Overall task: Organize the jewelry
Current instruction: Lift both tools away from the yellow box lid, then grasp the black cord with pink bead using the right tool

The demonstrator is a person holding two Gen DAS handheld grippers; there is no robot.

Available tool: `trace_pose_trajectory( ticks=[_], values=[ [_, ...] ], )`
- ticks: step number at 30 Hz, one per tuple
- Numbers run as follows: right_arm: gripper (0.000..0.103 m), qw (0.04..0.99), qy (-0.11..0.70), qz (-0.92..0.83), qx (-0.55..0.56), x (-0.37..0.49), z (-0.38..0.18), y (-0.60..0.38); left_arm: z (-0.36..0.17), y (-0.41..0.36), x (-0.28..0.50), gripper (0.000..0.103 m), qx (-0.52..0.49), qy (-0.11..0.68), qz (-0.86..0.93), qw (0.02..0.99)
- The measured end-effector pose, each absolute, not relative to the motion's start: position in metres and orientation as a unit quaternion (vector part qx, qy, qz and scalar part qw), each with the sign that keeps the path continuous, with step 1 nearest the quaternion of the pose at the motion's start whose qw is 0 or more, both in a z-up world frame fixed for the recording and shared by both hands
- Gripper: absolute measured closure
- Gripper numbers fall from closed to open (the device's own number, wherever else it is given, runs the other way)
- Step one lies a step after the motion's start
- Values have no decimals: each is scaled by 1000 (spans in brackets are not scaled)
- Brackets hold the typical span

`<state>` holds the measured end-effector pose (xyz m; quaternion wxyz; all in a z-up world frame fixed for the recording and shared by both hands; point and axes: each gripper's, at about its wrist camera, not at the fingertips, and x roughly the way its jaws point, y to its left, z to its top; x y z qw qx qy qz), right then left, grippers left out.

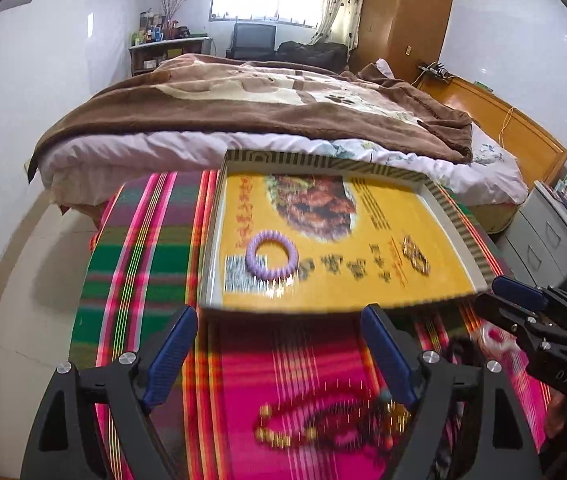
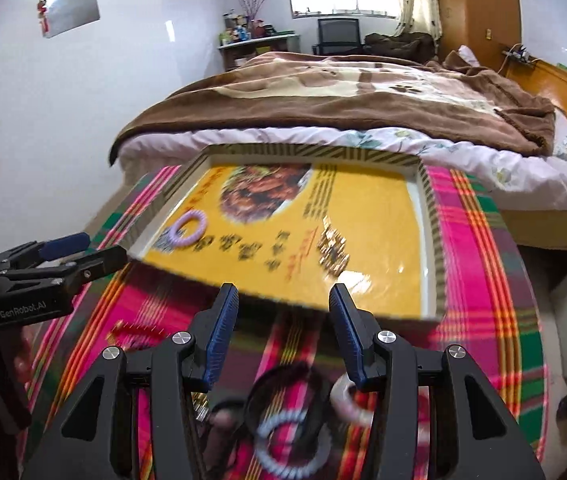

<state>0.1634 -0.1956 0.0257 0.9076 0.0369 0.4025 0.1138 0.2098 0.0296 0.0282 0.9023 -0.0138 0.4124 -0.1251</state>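
Note:
A shallow yellow tray [image 1: 459,236] [image 2: 429,208] lies on a striped pink-and-green cloth. In it lie a purple coil bracelet [image 1: 270,254] [image 2: 188,229] and a gold beaded piece [image 1: 416,255] [image 2: 333,250]. My left gripper [image 1: 283,352] is open and empty above a red-and-gold bead bracelet [image 1: 323,426] on the cloth. My right gripper [image 2: 283,332] is open and empty; below it lie a dark ring [image 2: 283,394], a pale blue coil bracelet [image 2: 293,444] and a white ring [image 2: 345,402]. Each gripper also shows at the other view's edge.
A bed [image 1: 243,120] with a brown blanket stands just beyond the tray. A grey drawer cabinet [image 1: 543,240] stands at the right. A wooden wardrobe [image 1: 403,12] and a desk with a chair stand at the far wall.

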Motion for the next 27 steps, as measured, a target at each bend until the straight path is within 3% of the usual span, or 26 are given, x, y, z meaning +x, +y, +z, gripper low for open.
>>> trace_pose_trajectory(
  ticks=[15,27],
  values=[
    [55,887,429,173,3,79,-12,-176,17,52,128,19,-20,403,-107,909],
    [55,874,453,175,-28,72,-35,-151,14,59,108,19,-26,407,-96,908]
  ],
)
